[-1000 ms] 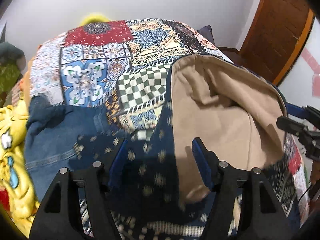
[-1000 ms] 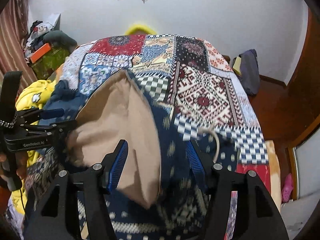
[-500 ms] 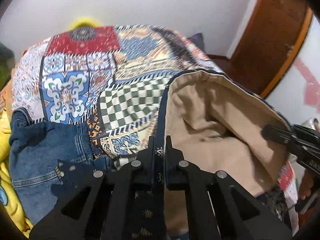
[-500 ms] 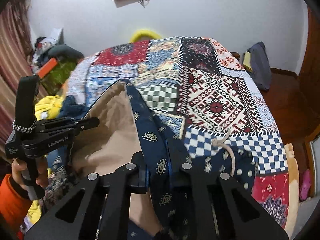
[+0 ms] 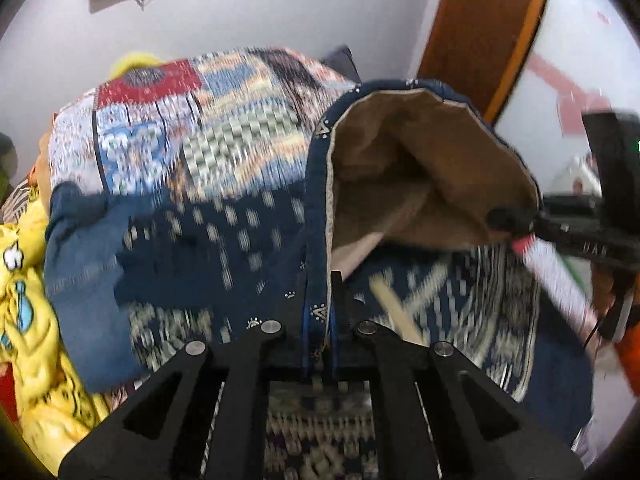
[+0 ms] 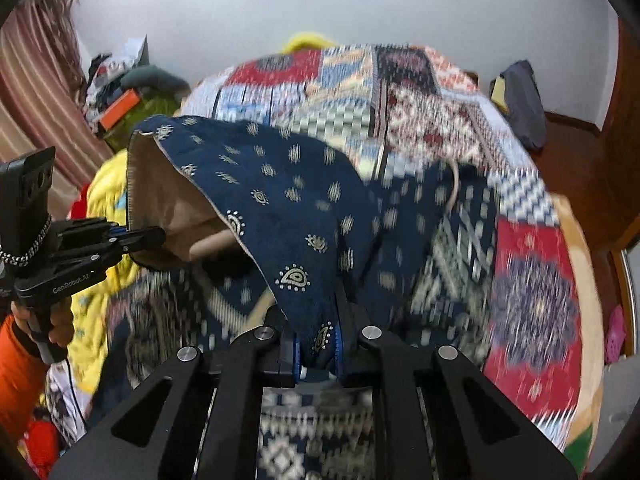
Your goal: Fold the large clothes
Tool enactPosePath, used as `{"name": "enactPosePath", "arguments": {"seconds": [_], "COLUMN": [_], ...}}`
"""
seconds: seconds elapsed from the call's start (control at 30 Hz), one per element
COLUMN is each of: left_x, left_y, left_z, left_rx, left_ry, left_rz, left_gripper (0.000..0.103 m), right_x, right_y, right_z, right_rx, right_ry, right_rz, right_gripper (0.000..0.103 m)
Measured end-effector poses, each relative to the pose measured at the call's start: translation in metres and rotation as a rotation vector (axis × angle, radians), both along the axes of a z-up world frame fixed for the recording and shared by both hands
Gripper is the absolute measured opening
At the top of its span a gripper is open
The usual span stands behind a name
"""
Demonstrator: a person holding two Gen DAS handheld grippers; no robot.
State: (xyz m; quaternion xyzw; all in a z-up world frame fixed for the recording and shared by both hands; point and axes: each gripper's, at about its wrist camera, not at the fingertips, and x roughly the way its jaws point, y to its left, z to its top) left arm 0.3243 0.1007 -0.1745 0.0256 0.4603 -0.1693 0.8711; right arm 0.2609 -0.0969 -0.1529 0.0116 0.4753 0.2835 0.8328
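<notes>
Left gripper clamped tight on the hemmed edge of the navy patterned garment, jaws almost together with only the cloth between. Right gripper likewise pinched shut on another stretch of the same hem. Garment lifted at both grips, its beige lining opened into a hollow between them; the remainder trailing down onto the bed's near end. Patchwork bedspread bare along the right edge and toward the far end by the white wall. Left edge crowded: blue jeans lapping under the garment, yellow printed cloth heaped just beyond them at the bed's left side. Beige drawstring lying on the navy cloth near the right edge. Orange sleeve low at the left of the right wrist view. Heavy motion blur over the bedspread.
</notes>
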Motion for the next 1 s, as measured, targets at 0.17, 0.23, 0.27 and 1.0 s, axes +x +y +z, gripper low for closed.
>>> {"name": "enactPosePath", "arguments": {"seconds": [0.17, 0.23, 0.27, 1.0], "left_x": [-0.042, -0.057, -0.064, 0.001], "left_y": [-0.01, -0.008, -0.007, -0.001], "left_z": [-0.032, -0.038, -0.039, -0.005], "left_rx": [0.072, 0.091, 0.103, 0.026], "left_ry": [0.115, 0.122, 0.122, 0.023], "left_rz": [-0.033, -0.022, -0.011, 0.154], "left_gripper": [0.028, 0.04, 0.045, 0.063], "right_x": [-0.029, -0.039, -0.044, -0.024], "right_y": [0.002, -0.001, -0.004, 0.013], "right_z": [-0.028, -0.03, -0.03, -0.018], "right_rx": [-0.089, -0.101, -0.101, -0.043], "right_ry": [0.065, 0.074, 0.081, 0.037], "right_rz": [0.032, 0.026, 0.025, -0.032], "right_gripper": [0.018, 0.024, 0.032, 0.044]}}
